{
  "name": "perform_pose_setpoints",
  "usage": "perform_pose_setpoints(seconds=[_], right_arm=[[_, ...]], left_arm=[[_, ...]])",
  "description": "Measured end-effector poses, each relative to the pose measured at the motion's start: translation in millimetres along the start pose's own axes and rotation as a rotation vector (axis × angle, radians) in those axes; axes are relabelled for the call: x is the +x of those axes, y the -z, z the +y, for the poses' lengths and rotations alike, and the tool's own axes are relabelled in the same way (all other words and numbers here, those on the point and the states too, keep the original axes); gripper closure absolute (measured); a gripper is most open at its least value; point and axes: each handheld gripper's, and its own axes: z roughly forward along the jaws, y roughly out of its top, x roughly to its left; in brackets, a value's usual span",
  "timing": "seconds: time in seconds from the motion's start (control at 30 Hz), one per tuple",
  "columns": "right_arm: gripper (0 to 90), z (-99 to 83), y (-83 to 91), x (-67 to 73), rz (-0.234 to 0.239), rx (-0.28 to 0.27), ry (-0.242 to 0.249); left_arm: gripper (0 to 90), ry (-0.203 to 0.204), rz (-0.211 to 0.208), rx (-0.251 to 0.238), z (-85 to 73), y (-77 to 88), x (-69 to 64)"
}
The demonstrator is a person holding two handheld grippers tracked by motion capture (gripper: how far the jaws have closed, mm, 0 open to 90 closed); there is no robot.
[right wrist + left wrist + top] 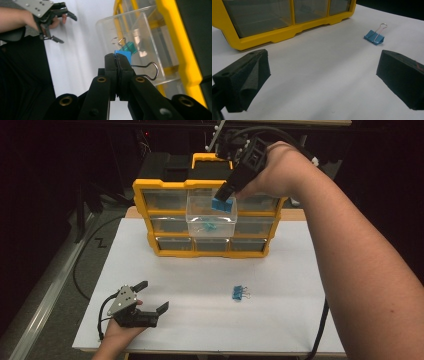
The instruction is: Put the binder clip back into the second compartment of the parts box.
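A blue binder clip [223,204] is held pinched between the closed fingers of the right gripper [117,65] directly above a clear drawer [210,222] that has been pulled out of the middle of a yellow organiser [142,199] at the far side of the counter [210,320]. The clip is gripped by its blue body with the wire handles left free, a hold that appears chosen so that it can be dropped cleanly into the drawer, where another clip [208,225] is already seen lying. The drawer is presumably left drawn forward to give open access from above. A second blue binder clip [240,293] is seen resting on the white counter, right of centre and well apart from the organiser, seemingly awaiting collection. The left gripper [152,297] is held low at the near left corner, its fingers spread wide and empty, apparently parked out of the way while the sorting is done by the other hand
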Motion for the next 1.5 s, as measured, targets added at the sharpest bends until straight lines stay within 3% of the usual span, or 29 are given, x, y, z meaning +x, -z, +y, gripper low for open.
perform_pose_setpoints(seconds=[0.2, 0.4, 0.5, 0.53, 0.57, 0.6, 0.77, 0.93, 1.17, 1.5], right_arm=[[90.0, 7.3, -17.2, -10.9, -0.021, 0.034, -0.008], [90.0, 2.7, -39.3, -17.0, 0.002, 0.068, -0.017], [89.9, 1.1, -40.9, -17.5, 0.003, 0.069, -0.019], [84.1, -0.1, -38.5, -18.3, -0.006, 0.064, -0.028], [84.1, -0.1, -38.5, -18.3, -0.006, 0.064, -0.028], [66.2, -1.3, -32.7, -19.6, -0.019, 0.039, -0.057], [53.0, -9.3, -16.6, -12.7, -0.034, 0.009, -0.065], [48.0, -35.9, -6.1, 1.8, -0.046, 0.035, -0.076], [42.8, -68.2, -10.2, 16.3, -0.046, 0.059, -0.092], [24.1, -128.6, -54.6, 31.7, -0.047, 0.074, -0.143]], left_arm=[[0.2, 0.001, -0.001, -0.001, 0.1, 0.5, 0.5], [0.2, 0.002, -0.001, -0.004, 0.1, 0.8, 0.9], [0.2, 0.002, -0.002, -0.003, 0.1, 0.4, 1.1], [0.2, 0.003, -0.002, -0.002, 0.1, 0.3, 1.1], [0.2, 0.003, -0.002, -0.002, 0.1, 0.3, 1.1], [0.2, 0.001, -0.002, -0.002, 0.1, 0.2, 0.9], [0.2, -0.003, -0.003, 0.002, -0.2, -0.9, 0.6], [0.2, -0.007, -0.007, 0.012, -0.2, -1.5, 0.1], [0.2, -0.004, -0.002, 0.01, -0.1, -1.1, -0.3], [0.2, -0.004, 0.001, 0.012, 0.0, -0.8, -0.9]])
